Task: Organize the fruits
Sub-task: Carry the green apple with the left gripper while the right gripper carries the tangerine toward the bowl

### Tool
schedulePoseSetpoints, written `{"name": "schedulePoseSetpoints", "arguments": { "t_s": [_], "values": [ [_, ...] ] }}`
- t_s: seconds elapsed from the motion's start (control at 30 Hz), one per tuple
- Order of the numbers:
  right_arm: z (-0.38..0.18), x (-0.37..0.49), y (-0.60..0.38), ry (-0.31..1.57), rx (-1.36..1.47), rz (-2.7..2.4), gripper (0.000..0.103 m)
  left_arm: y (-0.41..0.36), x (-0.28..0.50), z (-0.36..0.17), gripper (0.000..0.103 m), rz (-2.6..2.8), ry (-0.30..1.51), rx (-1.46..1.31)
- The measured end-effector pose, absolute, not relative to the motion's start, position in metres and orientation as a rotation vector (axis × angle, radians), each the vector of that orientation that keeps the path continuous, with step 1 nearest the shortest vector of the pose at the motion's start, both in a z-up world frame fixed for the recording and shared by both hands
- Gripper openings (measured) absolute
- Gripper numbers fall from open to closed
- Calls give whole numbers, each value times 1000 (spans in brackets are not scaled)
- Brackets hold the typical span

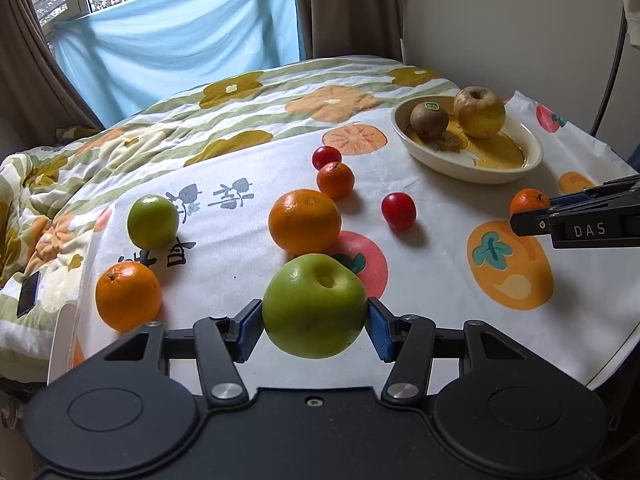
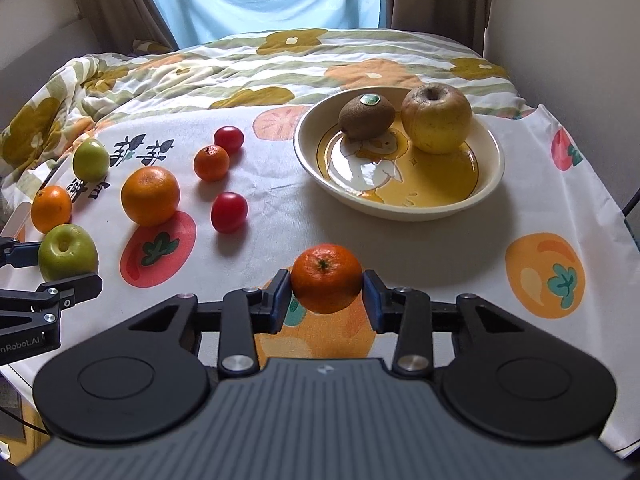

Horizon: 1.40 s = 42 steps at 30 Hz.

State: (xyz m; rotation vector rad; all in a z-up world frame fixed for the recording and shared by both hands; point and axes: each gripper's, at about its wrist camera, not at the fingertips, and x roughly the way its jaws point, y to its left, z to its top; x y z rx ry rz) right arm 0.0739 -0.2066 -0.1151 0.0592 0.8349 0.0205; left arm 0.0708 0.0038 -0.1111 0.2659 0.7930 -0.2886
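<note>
My left gripper (image 1: 315, 322) is shut on a big green apple (image 1: 314, 306), both blue pads pressing its sides, low over the fruit-print cloth. The same apple (image 2: 68, 254) shows at the left of the right wrist view. My right gripper (image 2: 326, 296) is shut on a small mandarin (image 2: 326, 278) near the front of the cloth; this mandarin (image 1: 529, 201) also appears at the right edge of the left wrist view. A cream and yellow bowl (image 2: 400, 212) behind it holds a kiwi (image 2: 366, 116) and a yellow apple (image 2: 436, 118).
Loose on the cloth lie a large orange (image 1: 304, 222), a small mandarin (image 1: 335, 180), two cherry tomatoes (image 1: 327, 157) (image 1: 399, 211), a small green apple (image 1: 153, 222) and another orange (image 1: 128, 296). A flowered quilt (image 1: 120, 140) lies behind. A phone (image 1: 29, 294) rests at left.
</note>
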Motion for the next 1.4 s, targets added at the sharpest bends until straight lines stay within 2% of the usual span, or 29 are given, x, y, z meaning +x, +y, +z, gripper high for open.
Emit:
{"name": "schedulePoseSetpoints", "arguments": {
  "t_s": [0.4,0.67,1.07,1.4],
  "values": [
    [-71,74,-249,800,68,43,53,-40,74,-58,59,-273,741,225],
    [-56,95,-296,796,64,48,53,-87,101,-42,59,-308,729,210],
    [-70,142,-358,827,62,56,53,-165,164,-71,59,-358,769,229],
    [-89,165,-384,869,72,63,53,-199,202,-111,59,-369,845,278]
  ]
}}
